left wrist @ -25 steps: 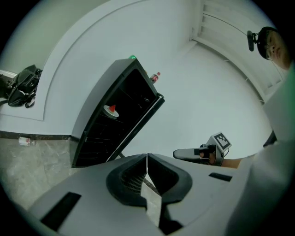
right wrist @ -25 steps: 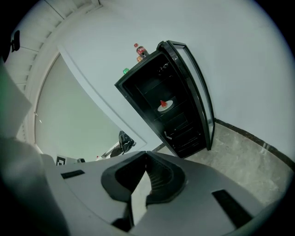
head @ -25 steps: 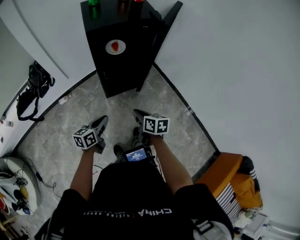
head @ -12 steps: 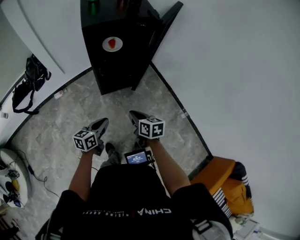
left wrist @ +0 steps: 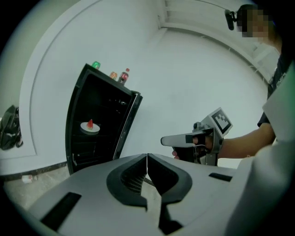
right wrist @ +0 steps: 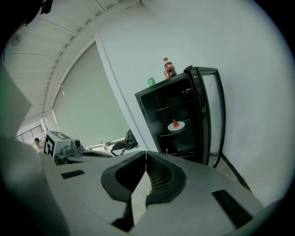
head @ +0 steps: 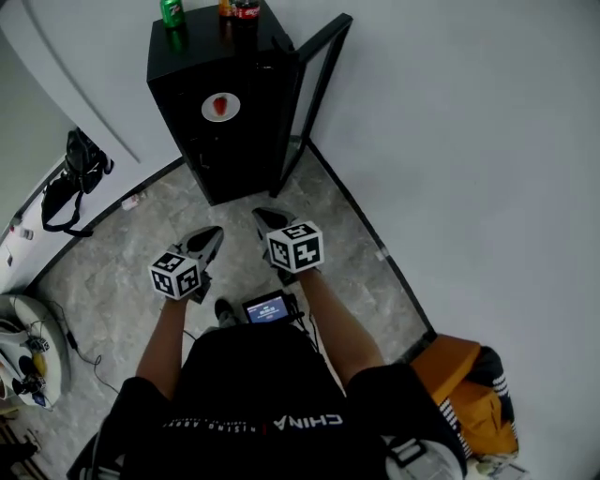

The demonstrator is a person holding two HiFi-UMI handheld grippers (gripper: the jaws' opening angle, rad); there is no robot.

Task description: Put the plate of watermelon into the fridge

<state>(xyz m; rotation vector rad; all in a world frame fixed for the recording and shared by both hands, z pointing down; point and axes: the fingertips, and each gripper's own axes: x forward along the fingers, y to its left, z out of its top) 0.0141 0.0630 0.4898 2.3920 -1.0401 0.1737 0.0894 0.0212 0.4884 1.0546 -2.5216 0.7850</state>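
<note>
A white plate with a red watermelon piece (head: 219, 106) (left wrist: 90, 126) (right wrist: 175, 125) rests on a shelf inside the black fridge (head: 192, 127) (left wrist: 77, 115) (right wrist: 152, 110), whose glass door (head: 317, 82) (right wrist: 213, 115) stands open to the right. Both grippers hang over the floor well short of the fridge. My left gripper (head: 215, 232) (left wrist: 147, 159) is shut and holds nothing. My right gripper (head: 258, 216) (right wrist: 146, 156) is shut too, also with nothing in it.
A green can (head: 172, 11) and two bottles (head: 239, 8) stand on top of the fridge. A black bag (head: 75, 178) lies by the left wall. An orange bag (head: 473, 389) sits at the right wall. White gear with cables (head: 23, 352) lies at the left.
The view has shifted so the fridge sits lower and further left, its top now showing. Both grippers stay shut and keep much the same place before the person.
</note>
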